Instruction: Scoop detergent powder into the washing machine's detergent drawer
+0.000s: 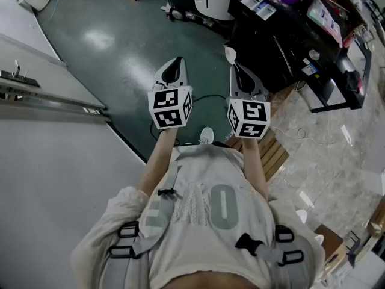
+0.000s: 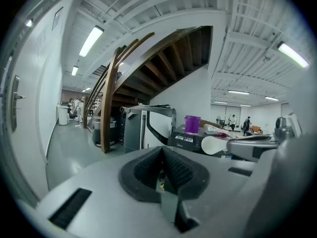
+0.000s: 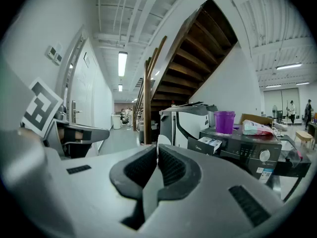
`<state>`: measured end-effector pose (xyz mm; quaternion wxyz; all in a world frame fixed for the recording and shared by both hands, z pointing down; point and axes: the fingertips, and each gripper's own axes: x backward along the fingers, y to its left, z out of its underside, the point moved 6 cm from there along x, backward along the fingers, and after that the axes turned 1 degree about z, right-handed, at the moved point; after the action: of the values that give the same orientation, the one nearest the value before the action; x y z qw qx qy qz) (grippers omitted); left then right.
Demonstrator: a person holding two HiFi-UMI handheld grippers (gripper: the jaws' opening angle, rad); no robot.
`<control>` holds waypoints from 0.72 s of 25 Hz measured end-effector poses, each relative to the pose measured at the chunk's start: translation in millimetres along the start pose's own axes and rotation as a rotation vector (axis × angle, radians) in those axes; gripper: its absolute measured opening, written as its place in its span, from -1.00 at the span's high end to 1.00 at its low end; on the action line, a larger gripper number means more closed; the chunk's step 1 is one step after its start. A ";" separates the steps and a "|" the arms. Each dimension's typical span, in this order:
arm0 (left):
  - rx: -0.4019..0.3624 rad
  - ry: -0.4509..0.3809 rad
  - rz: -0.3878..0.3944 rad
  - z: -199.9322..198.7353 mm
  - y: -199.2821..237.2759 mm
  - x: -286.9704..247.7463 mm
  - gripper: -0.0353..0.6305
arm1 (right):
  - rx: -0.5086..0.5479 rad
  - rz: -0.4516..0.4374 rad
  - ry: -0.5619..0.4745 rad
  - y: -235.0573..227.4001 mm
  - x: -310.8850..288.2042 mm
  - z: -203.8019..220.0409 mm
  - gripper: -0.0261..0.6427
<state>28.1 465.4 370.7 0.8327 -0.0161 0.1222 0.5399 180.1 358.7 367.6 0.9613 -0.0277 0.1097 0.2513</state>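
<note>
Both raised side by side over a green floor: the left hand-held gripper, jaws pressed together on nothing, and the right hand-held gripper, clamped on a white scoop. Further right stands the black washing machine, its detergent drawer pulled out, a purple cup on top

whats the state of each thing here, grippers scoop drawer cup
left gripper: jaws together, empty
right gripper: shut on the scoop's handle
scoop: held in the air, short of the washing machine
detergent drawer: pulled open
purple cup: upright on top of the washing machine
</note>
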 end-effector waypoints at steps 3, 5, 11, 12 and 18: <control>0.005 0.008 -0.006 2.4 1.7 -6.4 0.83 | -0.006 0.001 0.007 -5.8 -4.3 1.7 0.90; 0.006 0.010 -0.005 2.4 2.0 -13.0 0.83 | -0.007 0.004 0.011 -10.8 -8.8 1.7 0.90; -0.001 0.011 0.013 -2.6 -1.1 -33.0 0.83 | -0.049 0.021 -0.006 -28.1 -22.2 -0.5 0.90; -0.004 0.006 0.014 -3.9 -1.1 -35.2 0.83 | -0.056 0.025 -0.013 -30.8 -24.5 -0.2 0.89; 0.002 -0.008 -0.002 0.5 1.3 -37.6 0.83 | -0.077 0.017 0.008 -40.7 -38.7 12.0 0.89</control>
<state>12.4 432.4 379.7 0.8336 -0.0132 0.1193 0.5391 169.5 306.0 387.9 0.9569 -0.0649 0.1041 0.2633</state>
